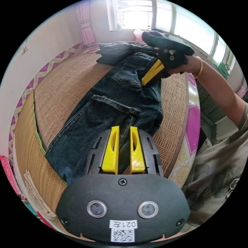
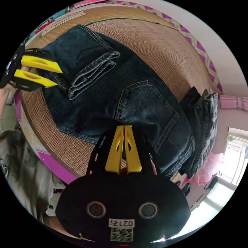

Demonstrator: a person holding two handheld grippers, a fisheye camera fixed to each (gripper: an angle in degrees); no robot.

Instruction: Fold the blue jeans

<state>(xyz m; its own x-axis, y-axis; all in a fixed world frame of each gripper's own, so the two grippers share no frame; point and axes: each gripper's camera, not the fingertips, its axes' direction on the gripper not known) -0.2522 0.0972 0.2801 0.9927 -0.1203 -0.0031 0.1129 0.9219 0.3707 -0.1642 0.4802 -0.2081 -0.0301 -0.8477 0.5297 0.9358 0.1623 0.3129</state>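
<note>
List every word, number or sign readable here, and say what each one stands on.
Sticker on the left gripper: a short printed code above a QR square; a label, so not read out.
Sticker on the right gripper: the same kind, not read out.
Blue jeans and woven mat: no legible writing.

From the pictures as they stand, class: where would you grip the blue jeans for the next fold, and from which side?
Probably the doubled cuffs, where the legs of the blue jeans lie stacked, edges aligned. Come from the mat's near edge, where the open left tool already is.
</note>
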